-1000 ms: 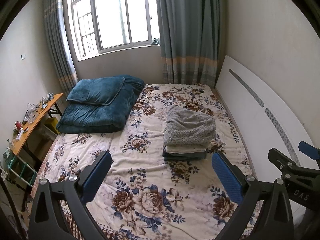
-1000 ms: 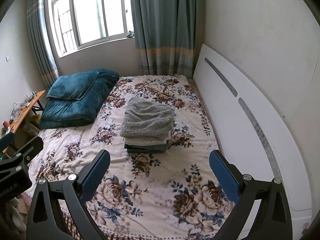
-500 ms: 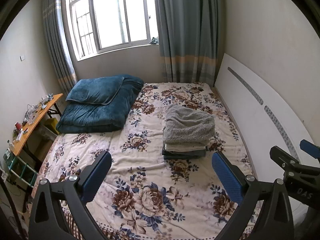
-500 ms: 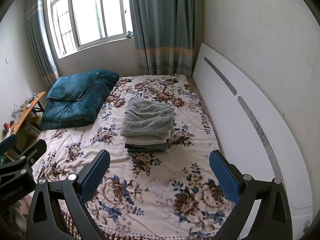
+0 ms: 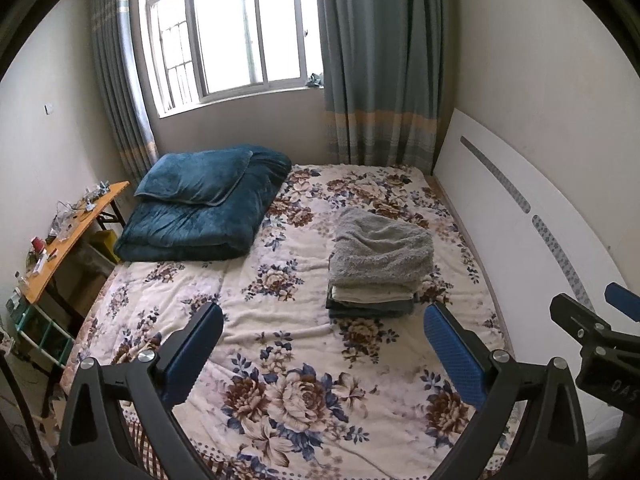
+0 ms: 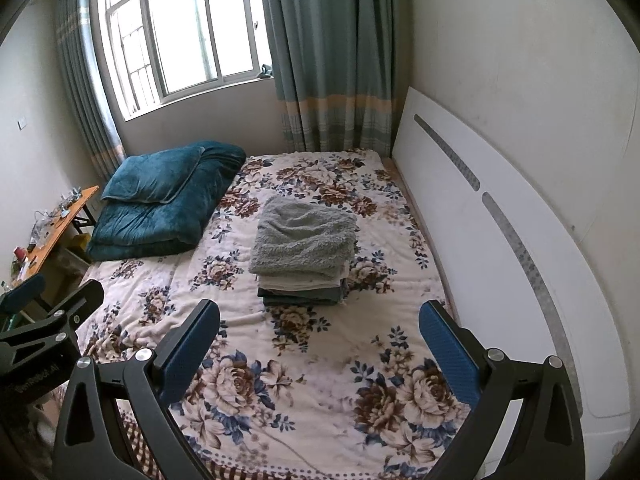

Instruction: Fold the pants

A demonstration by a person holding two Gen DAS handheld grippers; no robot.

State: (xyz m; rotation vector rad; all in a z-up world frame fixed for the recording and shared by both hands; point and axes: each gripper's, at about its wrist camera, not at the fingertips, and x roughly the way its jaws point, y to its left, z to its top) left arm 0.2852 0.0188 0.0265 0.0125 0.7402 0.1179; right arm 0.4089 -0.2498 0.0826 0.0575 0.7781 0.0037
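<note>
Closest to the cameras, the left gripper (image 5: 323, 340) has its blue-padded fingers (image 5: 452, 350) spread wide with nothing between them, just hanging above the near end of the bed (image 5: 280, 360). Same deal with the right gripper (image 6: 319, 338): fingers (image 6: 448, 346) wide apart, holding nothing, also over the foot of the bed. Each one pokes into the edge of the other's view, so they sit side by side, apart from each other. Below them is a cream bedspread (image 6: 328, 364) covered in big brown and blue flowers, a bit rumpled on the near left side. Further up, roughly mid-bed and toward the right, sits a neat stack of folded clothes (image 5: 376, 276): a fluffy grey piece (image 6: 304, 242) on top, something pale under it, and darker grey-blue layers at the bottom. Which of those are pants can't really be told, but the stack is well beyond both grippers and touching neither. Past that on the left, a folded teal comforter (image 5: 200, 216) with a matching pillow (image 5: 192, 178) on top. A white panel (image 6: 500, 240) runs along the right side of the bed against the wall. On the left, an orange surface (image 5: 68, 236) with small clutter. At the far end, a window (image 5: 236, 28) with blue-grey curtains (image 5: 380, 60).
</note>
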